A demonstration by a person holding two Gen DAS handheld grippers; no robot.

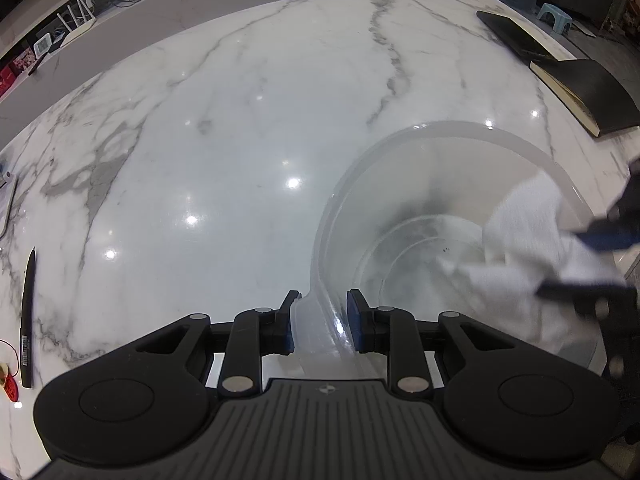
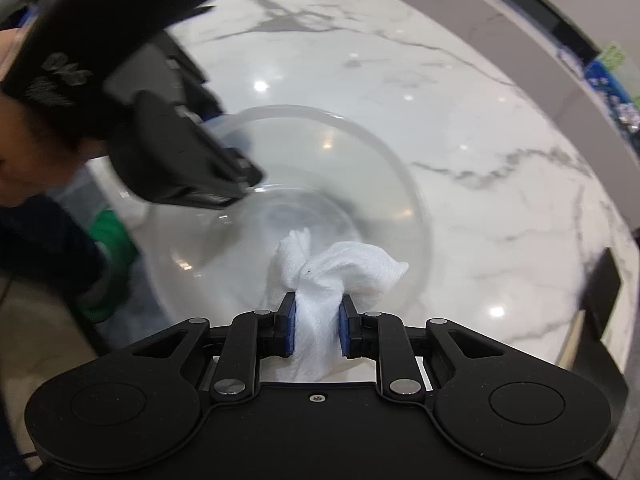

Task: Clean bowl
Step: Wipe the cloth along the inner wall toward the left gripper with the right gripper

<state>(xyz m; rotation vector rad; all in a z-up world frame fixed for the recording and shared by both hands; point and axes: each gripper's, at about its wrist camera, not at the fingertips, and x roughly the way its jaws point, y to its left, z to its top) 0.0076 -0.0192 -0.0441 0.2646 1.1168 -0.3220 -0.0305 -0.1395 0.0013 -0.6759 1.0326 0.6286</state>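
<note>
**Both grippers clamped: one on bowl rim, one on cloth**

Grippers first. Left gripper has its jaws narrowed onto the near rim of the clear plastic bowl, one blue pad outside the wall, the other inside, both pressing it. Right gripper is closed on a bunched white cloth, w/ the fabric squeezed between its blue pads and spilling out ahead of them.

Marble table fills most of both views: white w/ grey veins, glossy, dotted w/ lamp reflections. Bowl stands on it, at the right of the left wrist view & centre of the right wrist view. It's see-through, wide-rimmed, w/ a stepped round base. Cloth hangs down inside the bowl, against the right inner wall as the left cam sees it; whether it touches the bottom can't be told, that part's blurred.

In the right wrist view the left gripper comes in from the upper left, blurred, w/ a dark sleeve above it, reaching the bowl's far-left rim.

Smaller stuff on the table: a black notebook far right, a second flat black item just beyond it. Black pen lies near the left edge, w/ a small red tag on a string just beside its near end.
</note>
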